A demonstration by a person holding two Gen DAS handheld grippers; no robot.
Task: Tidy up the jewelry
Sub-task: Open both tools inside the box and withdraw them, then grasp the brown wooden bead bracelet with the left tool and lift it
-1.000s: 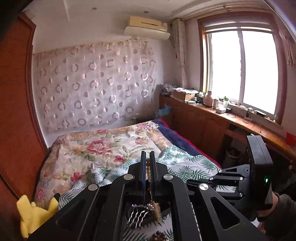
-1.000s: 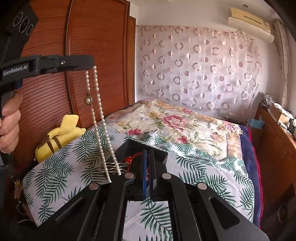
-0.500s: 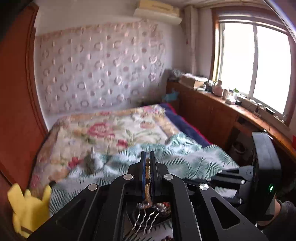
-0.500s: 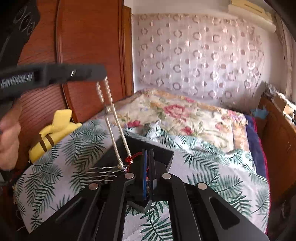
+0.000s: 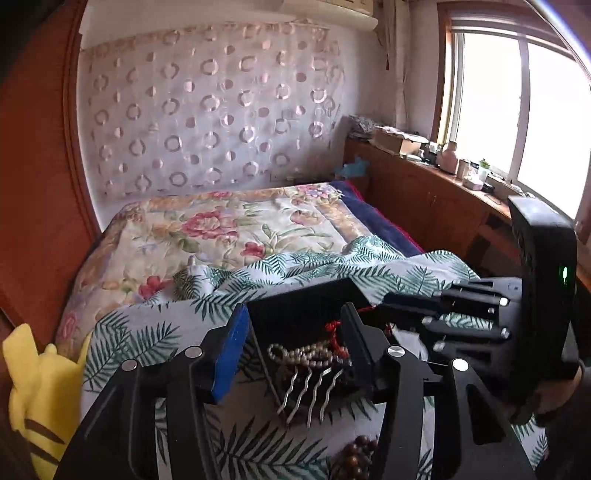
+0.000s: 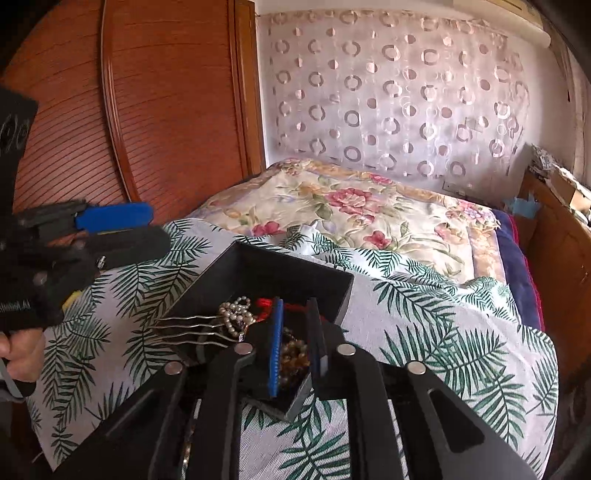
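- A bed with a floral quilt (image 5: 221,229) and a palm-leaf printed sheet (image 6: 424,314).
- A sheer curtain with a ring pattern (image 5: 207,110) covers the back wall.
- A reddish-brown wooden wardrobe (image 6: 147,103) stands beside the bed.
- A bright window (image 5: 517,110) above a cluttered wooden cabinet (image 5: 424,192).
- A white air conditioner (image 5: 332,14) high on the wall.

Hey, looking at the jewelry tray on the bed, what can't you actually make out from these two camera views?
- Left wrist view: the near part of the tray is hidden behind the left tongs, whose jaws are opening.
- Left wrist view: the dark beads are cut off by the bottom edge.
- Right wrist view: the amber beads show only between the right tongs, opening; contact is unclear.
- Right wrist view: the hair comb head is buried under the pearls.
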